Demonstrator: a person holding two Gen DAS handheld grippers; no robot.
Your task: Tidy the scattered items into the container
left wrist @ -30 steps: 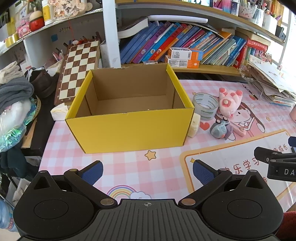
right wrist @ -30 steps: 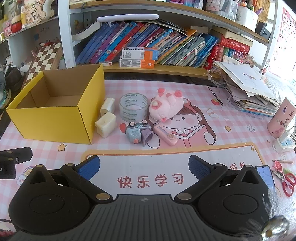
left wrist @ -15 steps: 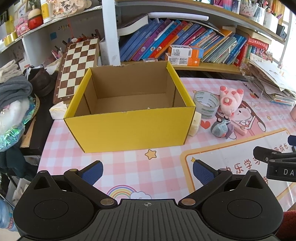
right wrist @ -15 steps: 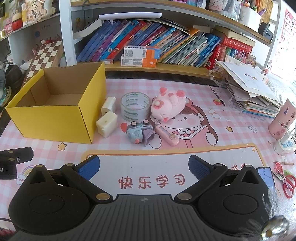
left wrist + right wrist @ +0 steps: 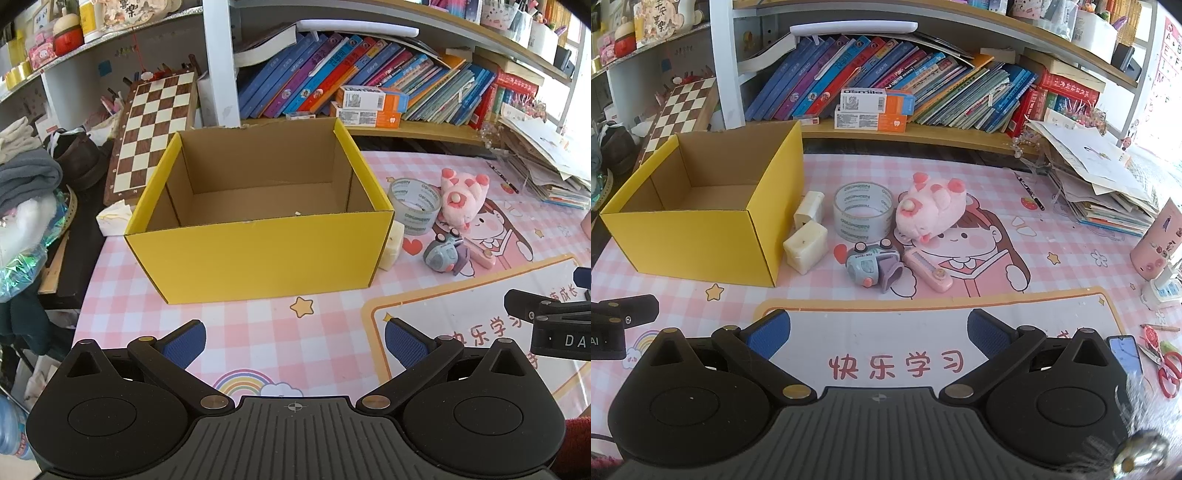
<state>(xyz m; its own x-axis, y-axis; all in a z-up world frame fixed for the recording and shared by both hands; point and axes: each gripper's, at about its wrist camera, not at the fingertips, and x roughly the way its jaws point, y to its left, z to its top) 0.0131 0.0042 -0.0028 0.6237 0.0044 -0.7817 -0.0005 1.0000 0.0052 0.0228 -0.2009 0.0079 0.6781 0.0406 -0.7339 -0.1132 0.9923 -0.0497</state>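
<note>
An empty yellow cardboard box (image 5: 258, 258) (image 5: 701, 240) stands open on the pink mat. Right of it lie two cream blocks (image 5: 807, 245), a clear tape roll (image 5: 863, 208) (image 5: 415, 208), a pink plush pig (image 5: 932, 210) (image 5: 463, 197), a small blue-grey toy camera (image 5: 870, 266) (image 5: 443, 253) and a pink flat case (image 5: 929, 269). My left gripper (image 5: 294, 341) is open and empty, in front of the box. My right gripper (image 5: 878, 334) is open and empty, in front of the toys.
A bookshelf (image 5: 886, 92) runs along the back. A chessboard (image 5: 155, 125) leans at the back left. Paper stacks (image 5: 1100, 184) lie on the right. A pink cup (image 5: 1156, 240), a phone (image 5: 1124, 352) and red scissors (image 5: 1167, 369) sit at the right edge. Clothes (image 5: 26, 192) pile on the left.
Both grippers have drifted slightly back and up, so the box and toys sit a little lower in view. Nothing was grasped or moved.
</note>
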